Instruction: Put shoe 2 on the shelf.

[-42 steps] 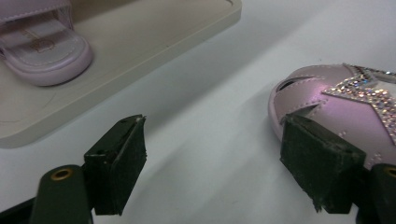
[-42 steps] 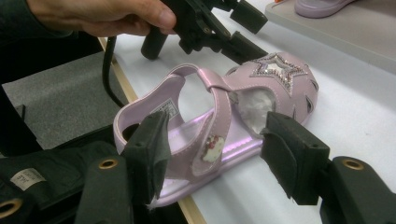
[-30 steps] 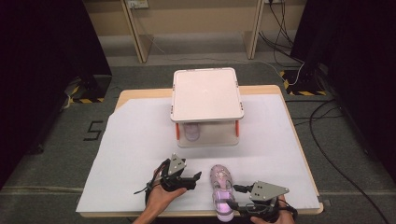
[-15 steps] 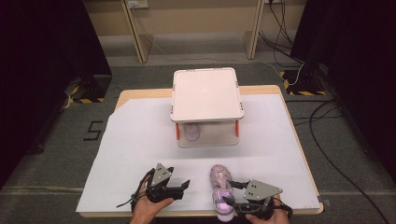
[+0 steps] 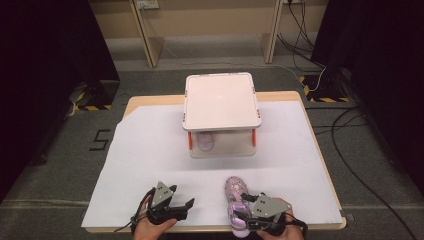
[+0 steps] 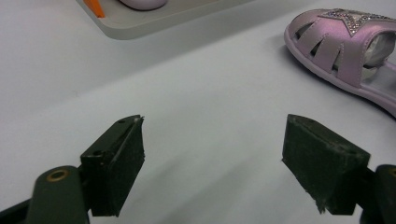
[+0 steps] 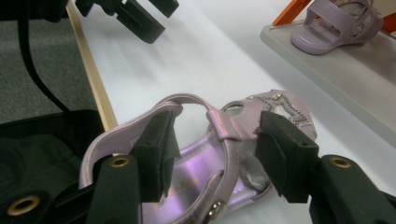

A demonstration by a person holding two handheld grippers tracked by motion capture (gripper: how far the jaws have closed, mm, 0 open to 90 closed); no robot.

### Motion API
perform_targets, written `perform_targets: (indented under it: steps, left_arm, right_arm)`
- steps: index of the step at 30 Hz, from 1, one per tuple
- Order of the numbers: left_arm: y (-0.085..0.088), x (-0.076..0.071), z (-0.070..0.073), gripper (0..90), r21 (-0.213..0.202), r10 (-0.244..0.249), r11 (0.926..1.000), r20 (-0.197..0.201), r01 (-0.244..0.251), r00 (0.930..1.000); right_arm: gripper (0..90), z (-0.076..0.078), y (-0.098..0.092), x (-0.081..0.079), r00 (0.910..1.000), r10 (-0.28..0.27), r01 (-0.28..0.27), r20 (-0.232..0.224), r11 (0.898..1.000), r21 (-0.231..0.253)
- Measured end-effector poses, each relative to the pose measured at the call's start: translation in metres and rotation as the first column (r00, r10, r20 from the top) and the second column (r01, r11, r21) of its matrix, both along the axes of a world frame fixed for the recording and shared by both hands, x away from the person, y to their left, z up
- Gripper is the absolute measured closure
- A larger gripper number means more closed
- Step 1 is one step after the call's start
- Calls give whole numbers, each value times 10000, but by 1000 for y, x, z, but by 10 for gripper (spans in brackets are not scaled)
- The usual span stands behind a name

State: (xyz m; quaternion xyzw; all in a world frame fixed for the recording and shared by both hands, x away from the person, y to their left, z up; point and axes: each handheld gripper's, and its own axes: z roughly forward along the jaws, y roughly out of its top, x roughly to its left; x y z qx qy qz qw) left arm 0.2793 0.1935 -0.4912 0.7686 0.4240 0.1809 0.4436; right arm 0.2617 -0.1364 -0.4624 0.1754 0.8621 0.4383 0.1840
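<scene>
A lilac child's sandal (image 5: 234, 190) with a glittery star lies on the white sheet near the front edge. My right gripper (image 5: 240, 210) is over its heel end. In the right gripper view the jaws (image 7: 217, 116) straddle the sandal (image 7: 201, 163) at its ankle strap. They have just been closing, and I see no pad pressing on it. My left gripper (image 5: 180, 197) stands open over bare sheet to the sandal's left, with nothing between its jaws (image 6: 215, 123). The sandal's toe (image 6: 343, 44) shows at the upper right of the left gripper view.
A white two-level rack (image 5: 221, 100) with orange legs stands mid-table, and a matching sandal (image 5: 204, 141) sits on its lower shelf (image 7: 327, 60). The white sheet (image 5: 150, 150) covers the wooden table. Cables trail on the floor to the right.
My left gripper has drawn back to the left and toward the table's near edge, away from the sandal. The right gripper and the sandal have stayed where they were.
</scene>
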Motion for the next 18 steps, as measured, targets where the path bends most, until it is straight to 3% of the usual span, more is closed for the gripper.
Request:
perform_targets:
  steps: [3, 6, 18]
  left_arm:
    - [0, 1, 0, 203, 32, 32, 10000, -9, -32, 10000]
    - [-1, 1, 1, 203, 41, 0, 10000, 32, 0, 10000]
    - [-3, -1, 0, 203, 104, -88, 9999, 30, 87, 10000]
  right_arm:
    - [504, -2, 3, 1, 10000, 14, -13, 45, 9998, -200]
    - [544, -4, 4, 2, 9993, 2, 13, 377, 9992, -408]
    - [695, -4, 8, 4, 9952, -198, 269, 956, 9969, -737]
